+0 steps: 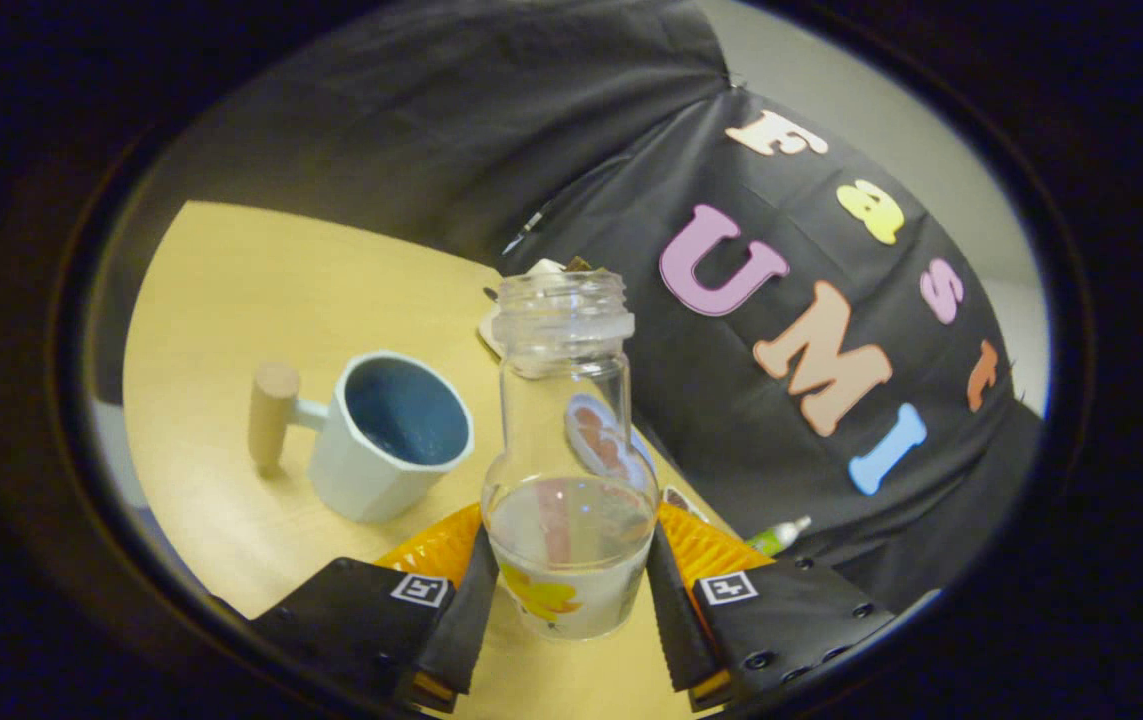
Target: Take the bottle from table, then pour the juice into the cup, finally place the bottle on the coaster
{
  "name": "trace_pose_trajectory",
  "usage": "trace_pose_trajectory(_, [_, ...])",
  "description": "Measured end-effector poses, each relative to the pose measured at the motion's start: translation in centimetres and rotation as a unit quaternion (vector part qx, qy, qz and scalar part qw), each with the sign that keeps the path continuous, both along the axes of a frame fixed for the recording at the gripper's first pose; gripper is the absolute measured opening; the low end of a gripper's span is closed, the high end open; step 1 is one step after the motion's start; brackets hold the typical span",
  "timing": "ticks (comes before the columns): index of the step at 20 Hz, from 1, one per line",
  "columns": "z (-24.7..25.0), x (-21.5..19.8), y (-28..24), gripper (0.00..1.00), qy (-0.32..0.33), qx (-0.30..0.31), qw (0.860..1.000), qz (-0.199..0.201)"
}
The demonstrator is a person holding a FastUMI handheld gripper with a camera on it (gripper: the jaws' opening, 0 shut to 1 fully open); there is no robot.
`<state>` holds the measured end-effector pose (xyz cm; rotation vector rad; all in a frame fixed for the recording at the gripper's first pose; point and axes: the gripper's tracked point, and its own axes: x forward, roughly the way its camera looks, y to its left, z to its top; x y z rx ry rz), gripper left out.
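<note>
The tool [571, 600] pinches the lower body of the clear bottle [568, 450], a finger pressed to each side. The bottle stands uncapped, a little liquid in its base, tilted with the view. Under and just behind the bottle lies the orange coaster [441, 548]. Left of the bottle, on the bench [231, 300], sits the cup [393, 435], its wooden handle turned away from the bottle.

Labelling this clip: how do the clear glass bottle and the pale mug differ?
The clear glass bottle is see-through, tall and narrow-necked; the pale mug with blue inside is opaque, squat and wide-mouthed. The bottle sits between the gripper fingers; the mug stands free on the table. Both are open-topped.
</note>
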<state>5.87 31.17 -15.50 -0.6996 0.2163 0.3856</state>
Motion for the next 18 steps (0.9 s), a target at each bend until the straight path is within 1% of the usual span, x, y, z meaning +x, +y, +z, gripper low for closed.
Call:
trace_pose_trajectory(3, [2.2, -0.5, -0.3, 0.75, 0.015, 0.064, 0.998, -0.009])
trace_pose_trajectory(5, [3.5, -0.3, -0.9, 0.75, 0.024, 0.106, 0.994, -0.022])
trace_pose_trajectory(8, [5.6, 0.5, -1.4, 0.75, 0.033, 0.187, 0.981, -0.037])
trace_pose_trajectory(10, [7.0, 1.3, -2.1, 0.75, 0.028, 0.231, 0.972, -0.044])
trace_pose_trajectory(14, [9.6, 3.7, -2.7, 0.75, -0.004, 0.288, 0.957, -0.043])
trace_pose_trajectory(18, [9.1, 6.1, -2.6, 0.75, -0.031, 0.315, 0.947, -0.043])
